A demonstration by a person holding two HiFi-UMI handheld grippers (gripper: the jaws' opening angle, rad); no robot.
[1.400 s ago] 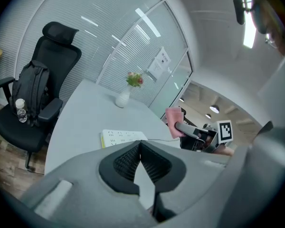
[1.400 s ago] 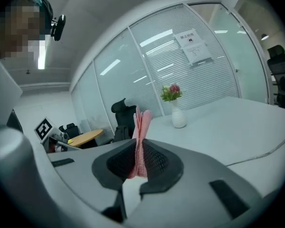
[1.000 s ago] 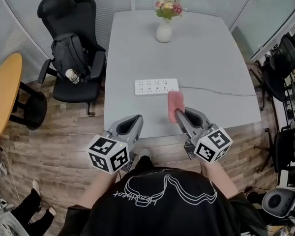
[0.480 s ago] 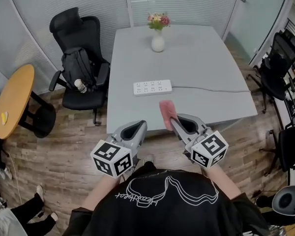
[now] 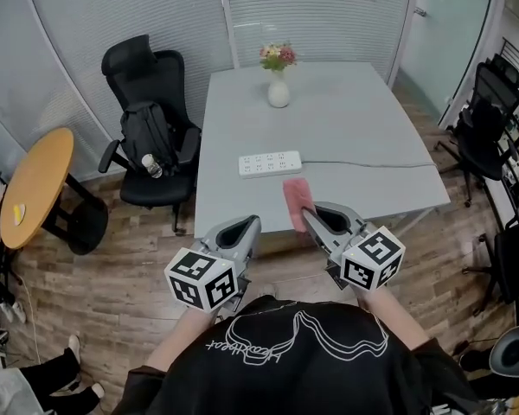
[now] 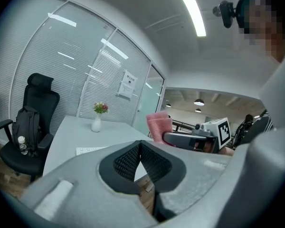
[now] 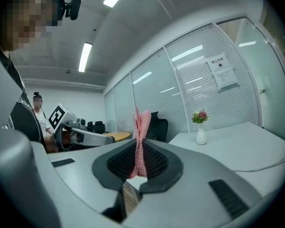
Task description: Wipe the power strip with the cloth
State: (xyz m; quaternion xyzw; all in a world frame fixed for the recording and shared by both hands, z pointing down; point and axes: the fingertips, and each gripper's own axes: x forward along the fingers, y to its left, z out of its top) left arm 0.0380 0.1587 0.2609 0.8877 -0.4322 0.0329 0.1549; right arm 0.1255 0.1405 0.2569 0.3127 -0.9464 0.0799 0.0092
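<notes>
A white power strip [image 5: 270, 162] lies on the grey table [image 5: 346, 119], its cable running off to the right. My right gripper [image 5: 308, 213] is shut on a pink cloth [image 5: 297, 202], held over the table's near edge, short of the strip. In the right gripper view the cloth [image 7: 141, 137] stands upright between the jaws. My left gripper [image 5: 246, 226] hangs shut and empty in front of the table's near edge, left of the right one. The left gripper view shows the strip [image 6: 92, 150] far off and the cloth [image 6: 159, 126] at right.
A white vase of flowers [image 5: 278, 85] stands at the table's far end. A black office chair with a backpack [image 5: 151, 137] is left of the table, and a round orange table [image 5: 35, 184] further left. More chairs [image 5: 480, 128] stand at right.
The view has pulled back and tilted up, so the table and strip sit farther off. Both grippers keep their pose, the right one still holding the cloth.
</notes>
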